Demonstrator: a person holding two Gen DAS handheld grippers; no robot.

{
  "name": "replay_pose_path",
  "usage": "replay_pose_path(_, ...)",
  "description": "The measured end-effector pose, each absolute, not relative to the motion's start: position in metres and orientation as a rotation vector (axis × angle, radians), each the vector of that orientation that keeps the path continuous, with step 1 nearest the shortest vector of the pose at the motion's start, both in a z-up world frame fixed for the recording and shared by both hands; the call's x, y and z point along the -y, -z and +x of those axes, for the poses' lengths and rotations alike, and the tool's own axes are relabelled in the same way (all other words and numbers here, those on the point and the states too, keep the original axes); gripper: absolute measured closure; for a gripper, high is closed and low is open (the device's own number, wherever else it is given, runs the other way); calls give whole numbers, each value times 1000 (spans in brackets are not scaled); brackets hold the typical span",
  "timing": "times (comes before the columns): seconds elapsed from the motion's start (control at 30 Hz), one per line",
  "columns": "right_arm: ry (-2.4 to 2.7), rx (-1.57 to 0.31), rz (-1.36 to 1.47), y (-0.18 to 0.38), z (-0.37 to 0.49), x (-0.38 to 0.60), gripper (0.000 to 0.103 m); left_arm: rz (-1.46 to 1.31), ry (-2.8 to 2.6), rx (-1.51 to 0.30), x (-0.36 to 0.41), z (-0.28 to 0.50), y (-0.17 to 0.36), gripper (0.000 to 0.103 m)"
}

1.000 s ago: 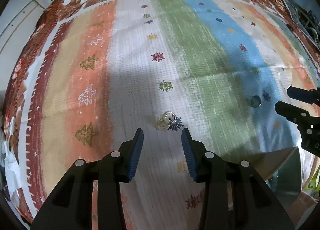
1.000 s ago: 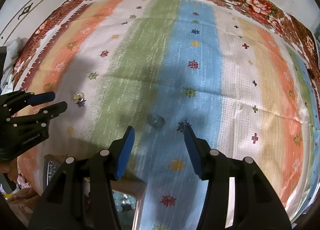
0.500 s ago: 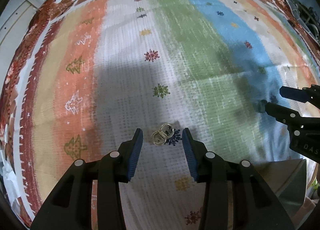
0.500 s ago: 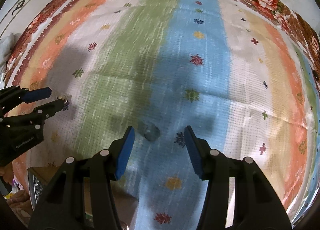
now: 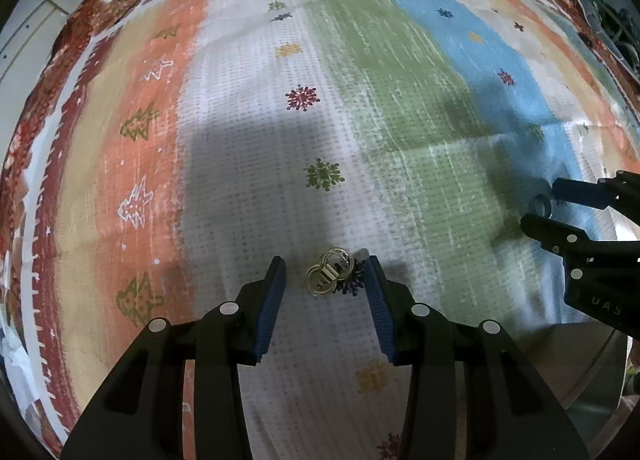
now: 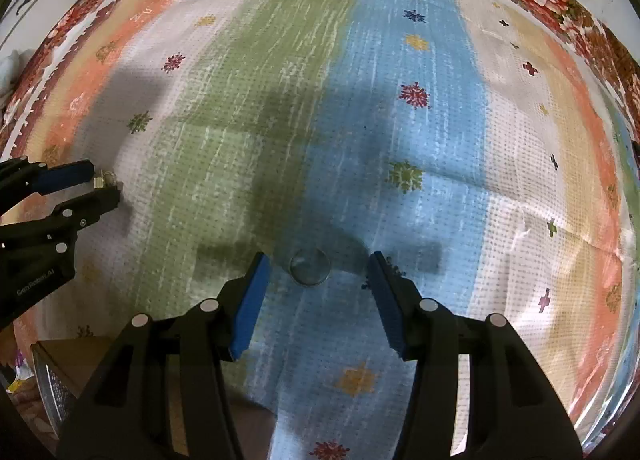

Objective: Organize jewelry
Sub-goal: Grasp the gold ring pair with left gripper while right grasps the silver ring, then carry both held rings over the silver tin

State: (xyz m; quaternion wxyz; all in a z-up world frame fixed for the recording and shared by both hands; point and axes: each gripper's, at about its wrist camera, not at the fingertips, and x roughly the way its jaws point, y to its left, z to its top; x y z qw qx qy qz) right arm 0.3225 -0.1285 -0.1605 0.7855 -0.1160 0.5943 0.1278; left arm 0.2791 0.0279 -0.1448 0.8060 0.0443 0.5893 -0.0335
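On the left, the left gripper points steeply down at the striped cloth with its jaws apart, and the gold jewelry piece lies flat on the white stripe right between the blue pads, touching neither. To take it well, I would lower until the pad tips meet the cloth, keep the piece centred, then close slowly so the linked rings stack rather than skate out sideways. Moving right, the right gripper also stands released, straddling a small clear ring on the blue stripe; this one is pale, thin and hard to make out, so the tips should press lightly into the fabric before closing. A box corner shows at the near edge, probably the destination.
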Motion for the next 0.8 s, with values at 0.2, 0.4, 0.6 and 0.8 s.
replay_pose_path(0.2,-289,-1285,-239,161,322,130,70,94,83,-1254,-27,276,146,85)
replay_pose_path(0.4,-311,-1285,-227,158,319,132,80,81,96,-1245,-30,275,145,89)
replay_pose_path(0.6,-314,-1256,-203,147,317,140,80,79,83,-1219,-29,271,135,89)
replay_pose_path(0.8,-315,-1229,-191,135,309,142,80,73,98,-1170,-20,263,113,89)
